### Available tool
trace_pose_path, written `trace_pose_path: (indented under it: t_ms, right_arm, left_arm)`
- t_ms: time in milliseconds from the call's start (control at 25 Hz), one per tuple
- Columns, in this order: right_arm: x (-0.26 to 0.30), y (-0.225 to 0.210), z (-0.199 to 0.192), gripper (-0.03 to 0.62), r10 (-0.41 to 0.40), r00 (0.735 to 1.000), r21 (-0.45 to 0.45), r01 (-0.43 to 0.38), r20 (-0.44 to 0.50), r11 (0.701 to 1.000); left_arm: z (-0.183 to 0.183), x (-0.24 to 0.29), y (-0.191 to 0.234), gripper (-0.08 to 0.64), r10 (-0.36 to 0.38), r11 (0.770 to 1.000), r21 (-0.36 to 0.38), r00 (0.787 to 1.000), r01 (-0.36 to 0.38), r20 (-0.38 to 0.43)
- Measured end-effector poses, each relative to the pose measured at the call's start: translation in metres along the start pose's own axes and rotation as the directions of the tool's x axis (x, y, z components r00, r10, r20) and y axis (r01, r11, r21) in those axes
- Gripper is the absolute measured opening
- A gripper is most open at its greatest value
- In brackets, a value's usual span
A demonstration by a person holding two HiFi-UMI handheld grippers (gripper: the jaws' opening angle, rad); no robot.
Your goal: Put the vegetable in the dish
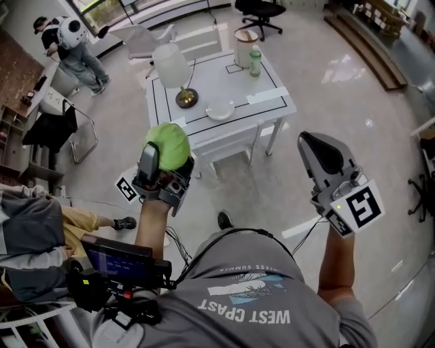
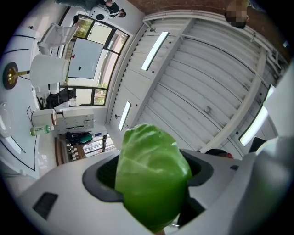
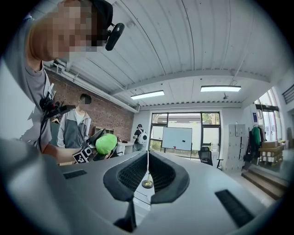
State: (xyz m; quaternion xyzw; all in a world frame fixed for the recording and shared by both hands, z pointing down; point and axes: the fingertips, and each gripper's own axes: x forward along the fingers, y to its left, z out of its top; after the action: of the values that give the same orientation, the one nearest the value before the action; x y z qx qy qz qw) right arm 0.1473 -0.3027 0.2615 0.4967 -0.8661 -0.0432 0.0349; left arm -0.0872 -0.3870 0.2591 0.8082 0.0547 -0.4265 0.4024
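Note:
A green cabbage-like vegetable (image 1: 168, 144) sits between the jaws of my left gripper (image 1: 165, 158), which is held up in the air well short of the table. In the left gripper view the vegetable (image 2: 151, 179) fills the gap between the grey jaws, which are clamped on it. An empty white dish (image 1: 220, 110) lies on the white table (image 1: 272, 95), near its front edge. My right gripper (image 1: 321, 155) is raised at the right, its jaws together with nothing in them. The right gripper view looks across at the held vegetable (image 3: 106, 143).
On the table stand a white lamp (image 1: 173, 68) with a brass base, a green-capped bottle (image 1: 255, 61) and a white container (image 1: 245, 44). A person (image 1: 75, 51) sits at a desk far left. Another person's legs (image 1: 41, 231) are at my left. An office chair (image 1: 262, 10) stands behind.

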Motion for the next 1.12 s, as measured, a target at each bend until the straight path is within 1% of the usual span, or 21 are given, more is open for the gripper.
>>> trace_pose_path:
  t_ms: [360,440,560,720,800,880,1000,1120]
  right_arm:
    - [0.08,-0.02,0.005,0.008,-0.055,0.998,-0.046,0.053,-0.036,0.998]
    - [0.095,-0.025,0.001,0.008,-0.057,0.997,-0.04,0.055,-0.05,0.998]
    - [0.116,-0.036,-0.005,0.008,-0.04,0.996,-0.036,0.038,-0.075,0.999]
    - [0.139,-0.07,-0.015,0.008,-0.017,0.996,-0.018,0.016,-0.084,1.0]
    - [0.148,-0.091,-0.024,0.008,0.004,0.996,-0.009,-0.005,-0.087,1.0]
    - [0.157,-0.111,-0.031,0.008,0.031,0.996,0.0,-0.031,-0.084,1.0]
    - [0.172,-0.139,-0.036,0.008,0.073,0.995,0.007,-0.073,-0.074,0.997]
    - [0.182,-0.163,-0.046,0.008,0.111,0.99,0.015,-0.111,-0.081,0.994]
  left_arm:
    - [0.059,0.015,0.069,0.354,-0.025,0.999,-0.046,0.998,0.022,-0.058]
    - [0.069,0.018,0.086,0.354,-0.013,0.998,-0.06,0.998,0.009,-0.057]
    - [0.08,0.019,0.109,0.355,0.013,0.997,-0.074,0.998,-0.017,-0.054]
    - [0.084,0.03,0.154,0.354,0.089,0.995,-0.045,0.991,-0.094,-0.098]
    - [0.08,0.035,0.185,0.354,0.14,0.988,-0.049,0.985,-0.145,-0.105]
    - [0.077,0.035,0.215,0.354,0.192,0.978,-0.058,0.976,-0.198,-0.102]
    - [0.078,0.038,0.259,0.354,0.258,0.963,-0.051,0.961,-0.264,-0.103]
    - [0.075,0.032,0.306,0.354,0.331,0.94,-0.059,0.94,-0.336,-0.084]
